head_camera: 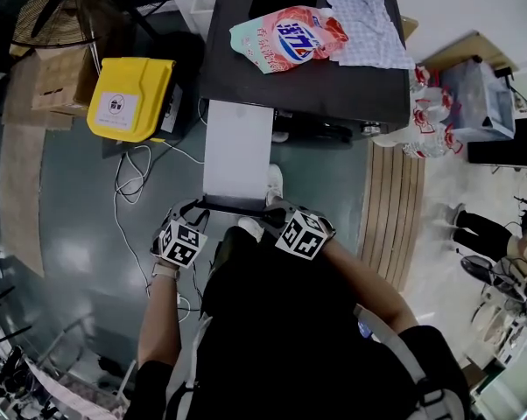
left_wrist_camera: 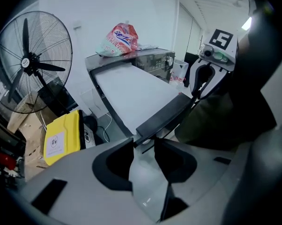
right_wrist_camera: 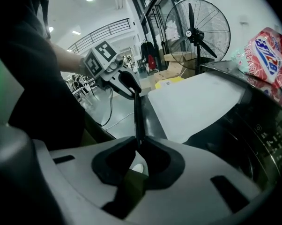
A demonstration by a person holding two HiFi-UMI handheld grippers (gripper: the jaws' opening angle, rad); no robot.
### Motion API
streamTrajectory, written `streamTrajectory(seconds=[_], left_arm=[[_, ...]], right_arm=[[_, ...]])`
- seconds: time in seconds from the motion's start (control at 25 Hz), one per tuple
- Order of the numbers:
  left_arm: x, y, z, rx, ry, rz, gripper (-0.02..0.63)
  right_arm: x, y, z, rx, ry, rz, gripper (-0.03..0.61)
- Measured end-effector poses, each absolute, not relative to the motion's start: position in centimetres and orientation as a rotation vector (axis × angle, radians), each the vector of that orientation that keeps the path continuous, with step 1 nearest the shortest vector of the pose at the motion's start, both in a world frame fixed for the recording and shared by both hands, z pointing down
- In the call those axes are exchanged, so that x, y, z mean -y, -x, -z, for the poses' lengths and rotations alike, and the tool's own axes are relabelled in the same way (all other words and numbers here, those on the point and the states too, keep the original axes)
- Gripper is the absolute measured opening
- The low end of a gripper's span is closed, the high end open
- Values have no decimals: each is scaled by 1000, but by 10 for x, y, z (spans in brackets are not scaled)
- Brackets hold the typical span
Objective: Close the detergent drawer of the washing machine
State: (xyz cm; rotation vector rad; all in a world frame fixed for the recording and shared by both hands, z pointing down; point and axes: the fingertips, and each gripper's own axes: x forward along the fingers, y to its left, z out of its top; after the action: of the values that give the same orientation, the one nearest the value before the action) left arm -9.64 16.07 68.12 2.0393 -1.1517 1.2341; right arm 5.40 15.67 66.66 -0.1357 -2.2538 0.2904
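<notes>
The drawer (head_camera: 237,151) is a long white panel with a dark front lip (head_camera: 237,205), drawn out of the black washing machine (head_camera: 307,81) toward me. My left gripper (head_camera: 193,208) is at the lip's left end. In the left gripper view its jaws (left_wrist_camera: 144,144) stand apart with the lip's end (left_wrist_camera: 169,114) between the tips, and I see no squeeze. My right gripper (head_camera: 277,206) is at the lip's right end. In the right gripper view its tips (right_wrist_camera: 139,146) pinch the thin dark lip (right_wrist_camera: 137,116).
A detergent bag (head_camera: 285,38) and a checked cloth (head_camera: 364,24) lie on the machine's top. A yellow box (head_camera: 132,99), a cable (head_camera: 128,182) and a floor fan (head_camera: 62,11) are at the left. A wooden pallet (head_camera: 395,199) and packed bottles (head_camera: 425,112) are at the right.
</notes>
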Motion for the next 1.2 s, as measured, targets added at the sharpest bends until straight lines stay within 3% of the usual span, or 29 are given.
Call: streamTrajectory(seconds=[1.2], left_arm=[[-94,105,-660,1168,-2087,-1130,135]], right_arm=[[-87,-44,-648,2291,31,-263,61]])
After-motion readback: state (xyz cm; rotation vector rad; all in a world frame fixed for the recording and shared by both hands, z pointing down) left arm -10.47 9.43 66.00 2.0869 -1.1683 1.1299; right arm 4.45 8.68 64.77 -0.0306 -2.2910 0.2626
